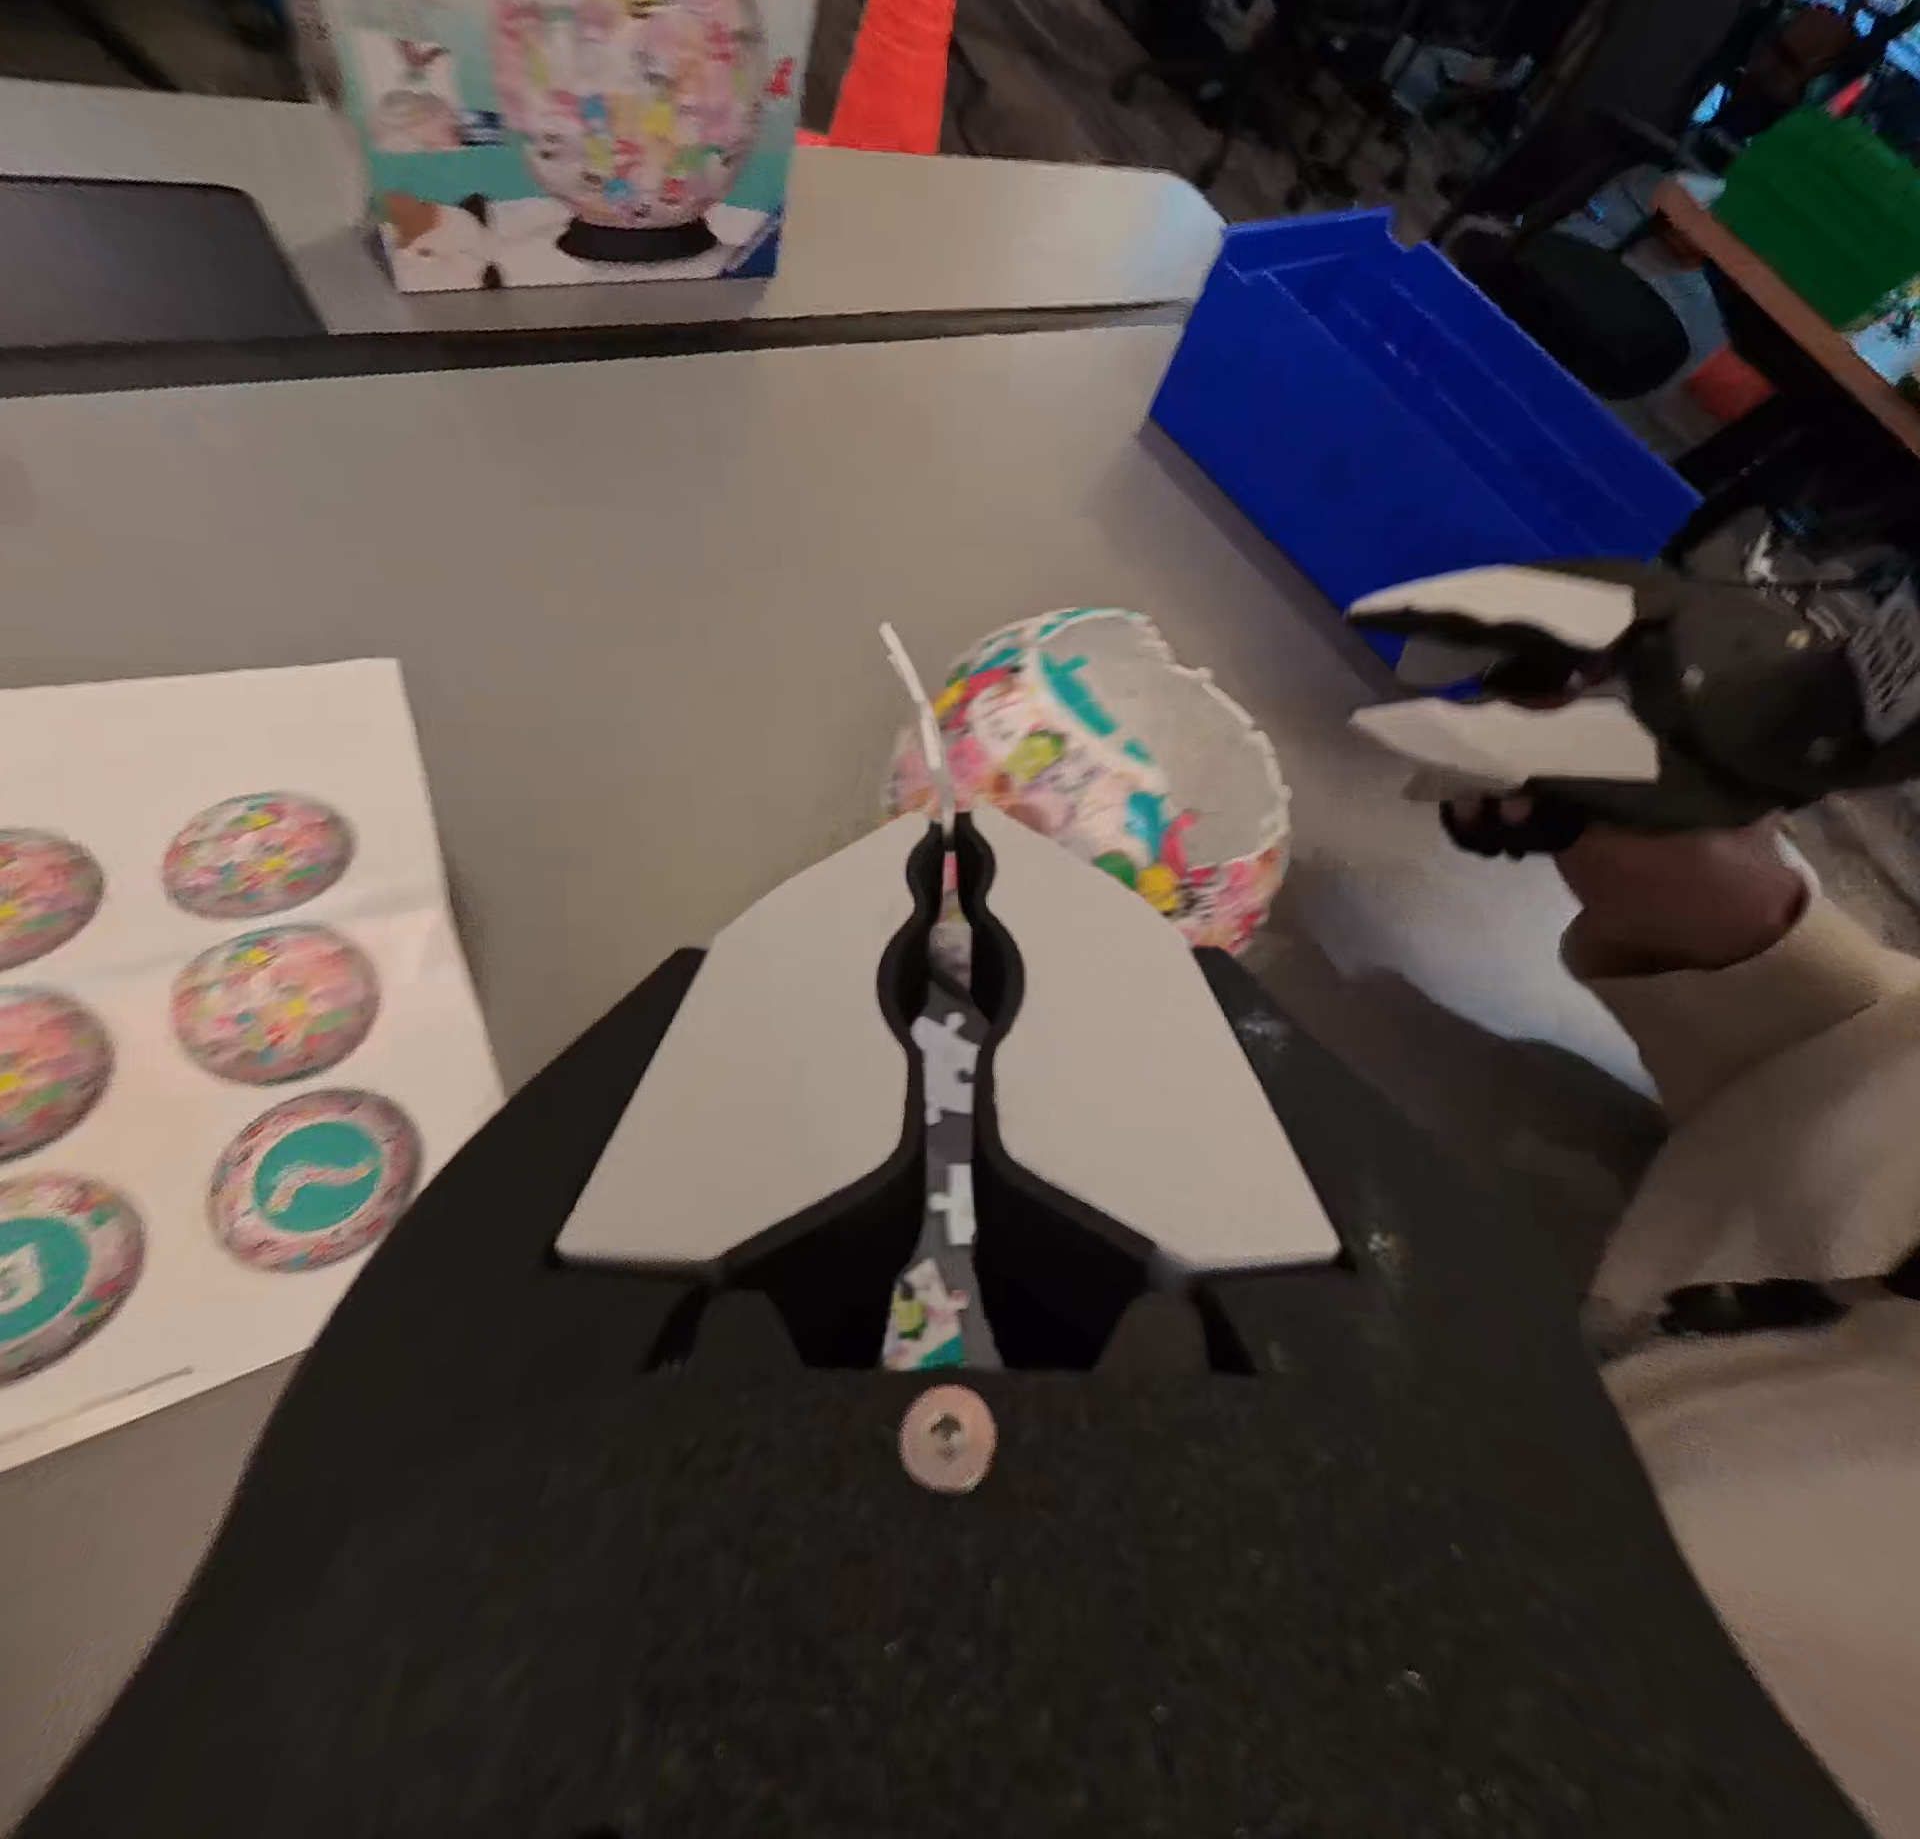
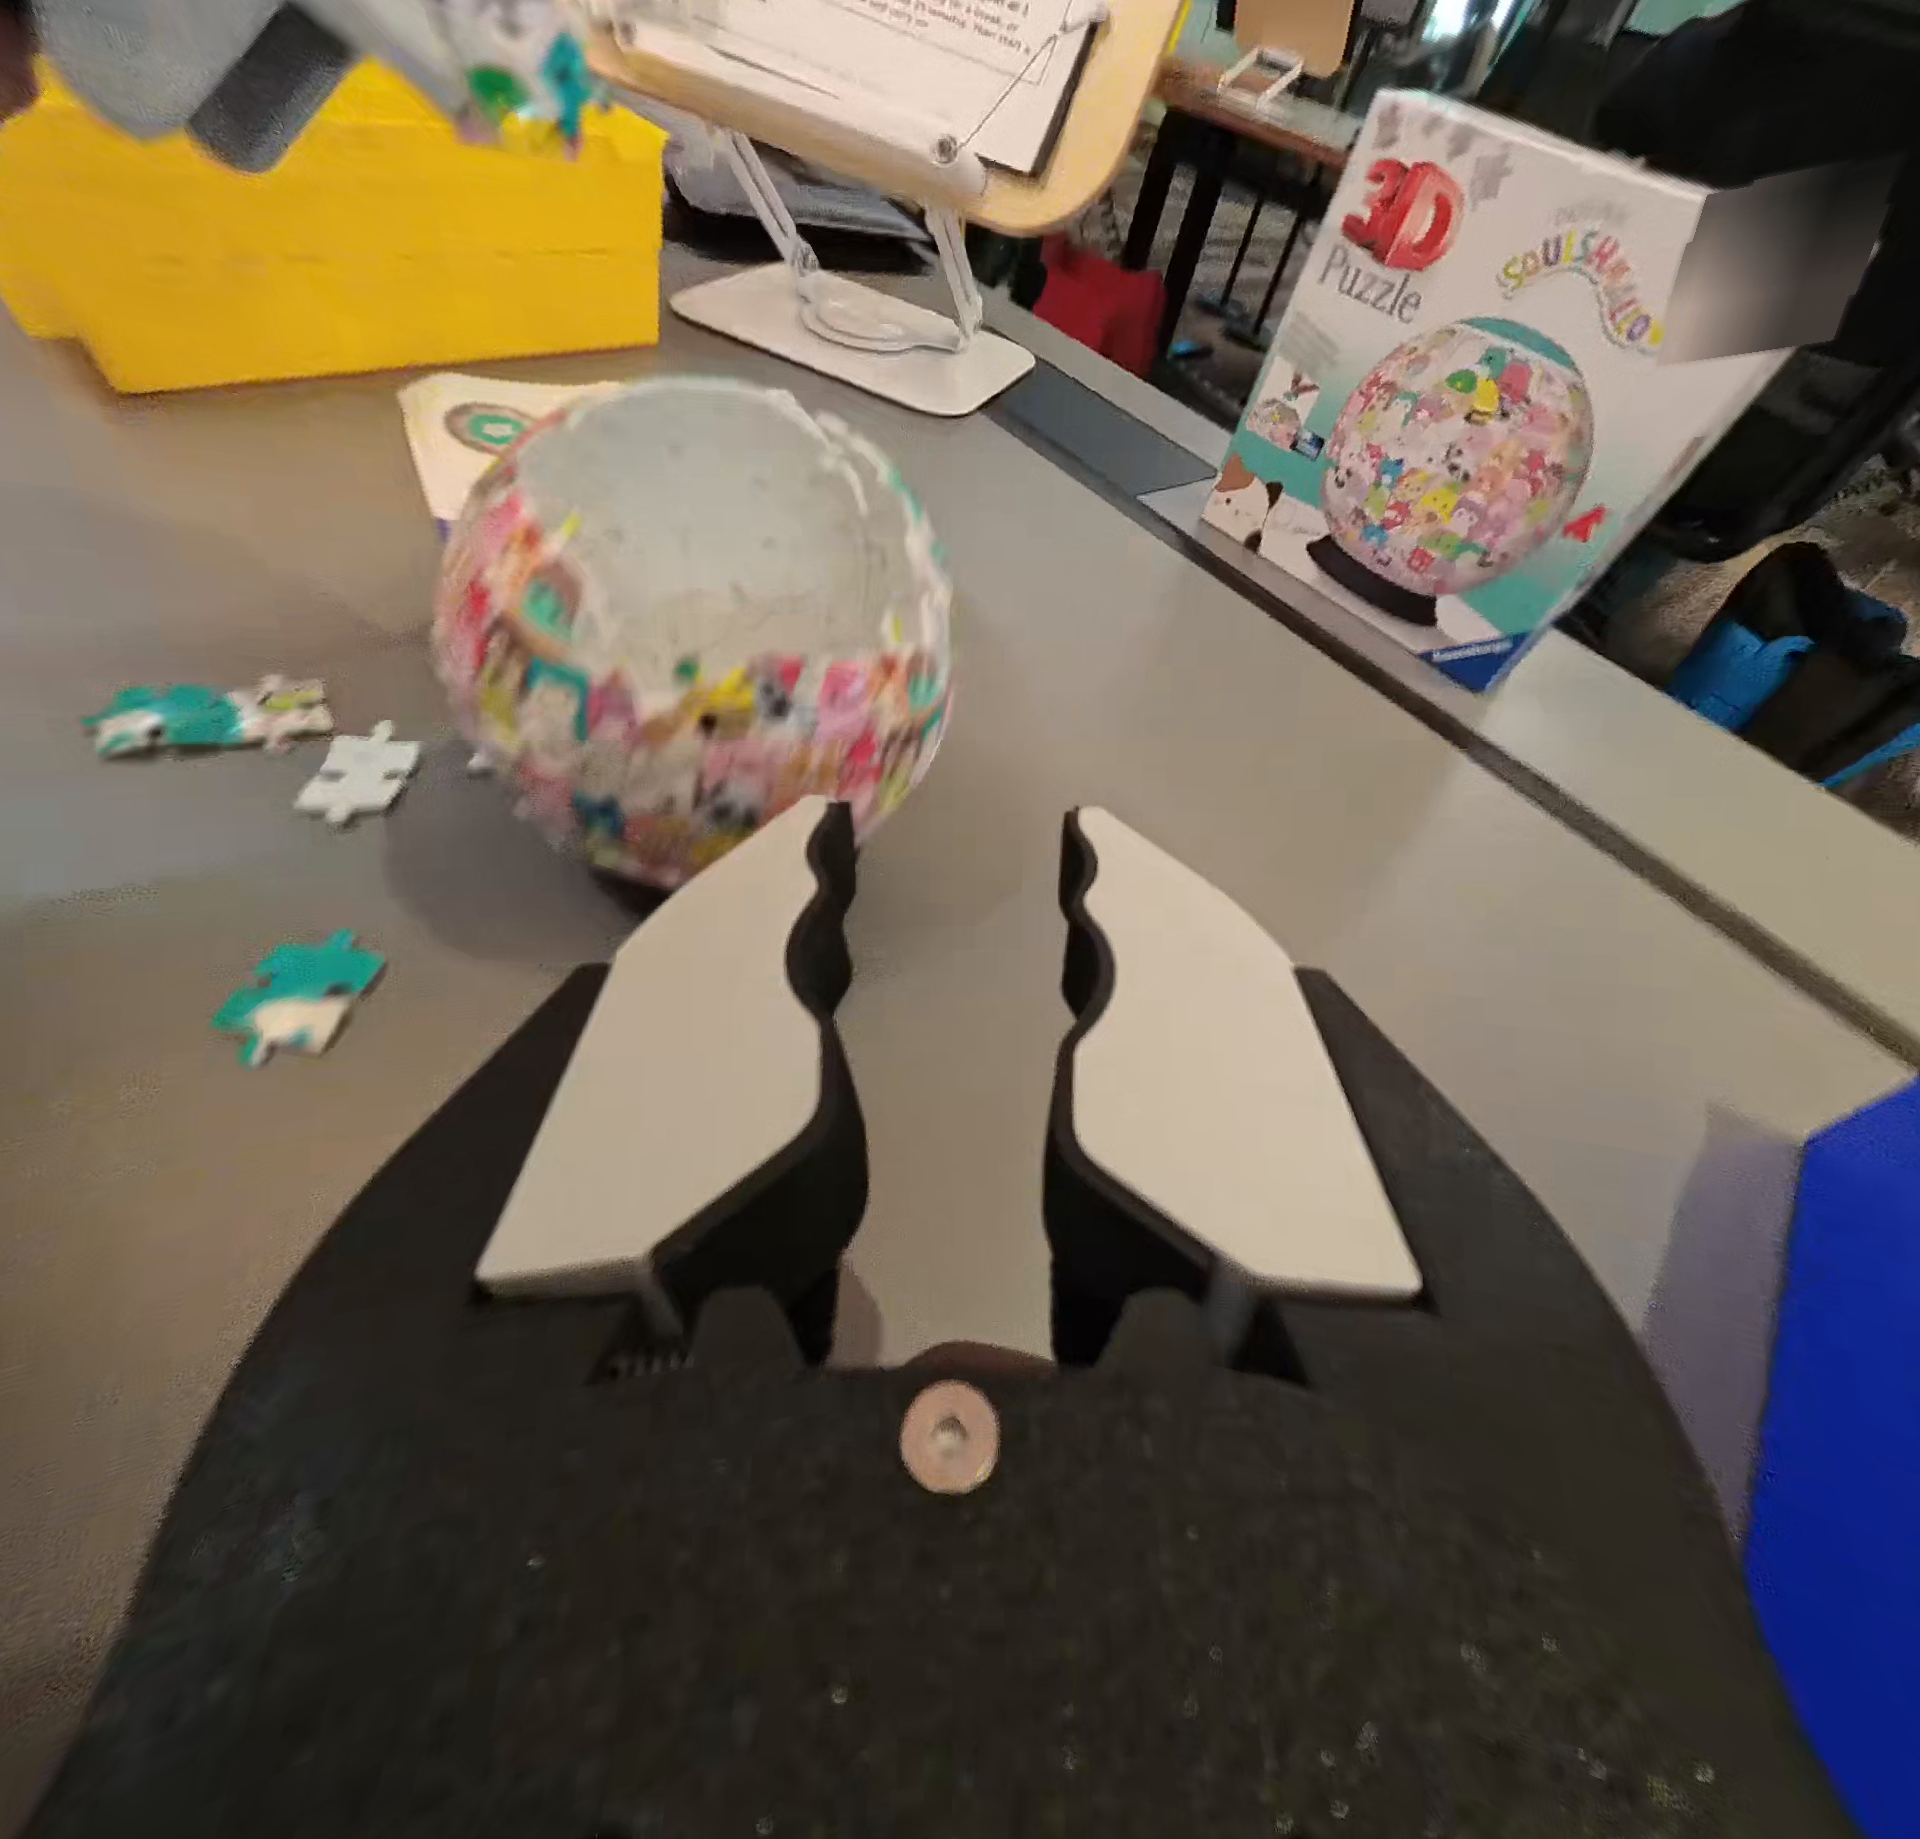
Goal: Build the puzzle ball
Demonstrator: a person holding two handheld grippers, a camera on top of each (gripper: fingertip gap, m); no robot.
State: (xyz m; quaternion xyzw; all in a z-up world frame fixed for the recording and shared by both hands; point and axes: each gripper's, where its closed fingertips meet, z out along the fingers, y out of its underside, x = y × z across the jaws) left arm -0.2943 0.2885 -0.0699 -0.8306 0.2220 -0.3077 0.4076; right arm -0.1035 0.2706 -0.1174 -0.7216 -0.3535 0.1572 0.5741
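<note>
The half-built puzzle ball (image 1: 1091,781) lies on the grey table (image 1: 675,563), an open colourful shell with a white inside. My left gripper (image 1: 951,828) is shut on a thin curved puzzle piece (image 1: 914,709), held edge-on just left of the ball. My right gripper (image 1: 1455,688) is open and empty to the right of the ball. In the right wrist view the right gripper (image 2: 954,823) is open just in front of the ball (image 2: 686,626). The left gripper (image 2: 436,54) shows blurred at the top left with its piece (image 2: 520,85).
Loose pieces (image 2: 208,719) (image 2: 358,776) (image 2: 301,989) lie left of the ball. A yellow bin (image 2: 312,251), a document stand (image 2: 883,324) and the puzzle box (image 2: 1455,418) stand behind. A blue bin (image 1: 1403,418) and a reference sheet (image 1: 208,1010) flank the ball. The left gripper's tips are roughly 20 centimeters from the right gripper's.
</note>
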